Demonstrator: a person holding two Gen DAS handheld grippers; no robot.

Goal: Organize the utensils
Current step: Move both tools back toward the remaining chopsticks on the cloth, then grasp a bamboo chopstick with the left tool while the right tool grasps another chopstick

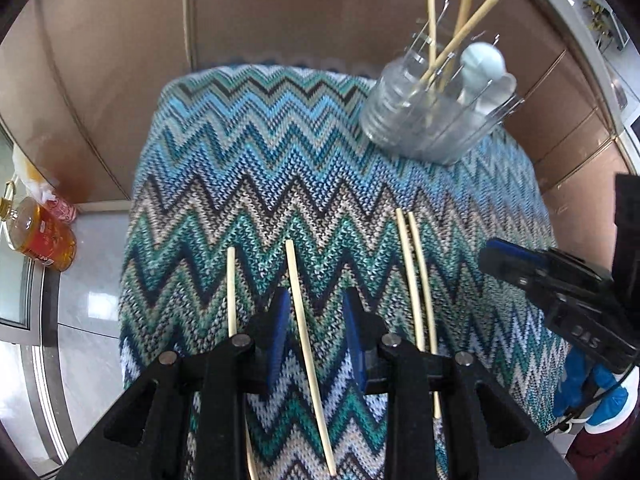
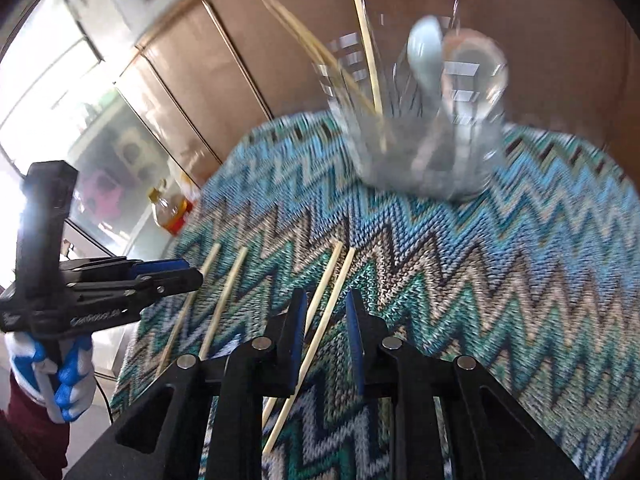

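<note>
Several pale chopsticks lie on a zigzag-knit cloth (image 1: 280,168). My left gripper (image 1: 314,304) is open above the cloth with one chopstick (image 1: 308,352) lying between its fingers and another (image 1: 231,292) just left of them. A pair of chopsticks (image 1: 416,280) lies to the right. My right gripper (image 2: 326,312) is open over that pair (image 2: 326,304); it also shows in the left wrist view (image 1: 504,258). A clear glass holder (image 1: 436,116) at the back right holds chopsticks and a pale blue spoon (image 1: 482,62). The holder is blurred in the right wrist view (image 2: 424,152).
The cloth covers a small table whose edges drop off at left and back. A bottle of amber liquid (image 1: 40,236) stands on the floor at the left, also in the right wrist view (image 2: 170,208). Brown cabinet panels (image 1: 280,20) stand behind.
</note>
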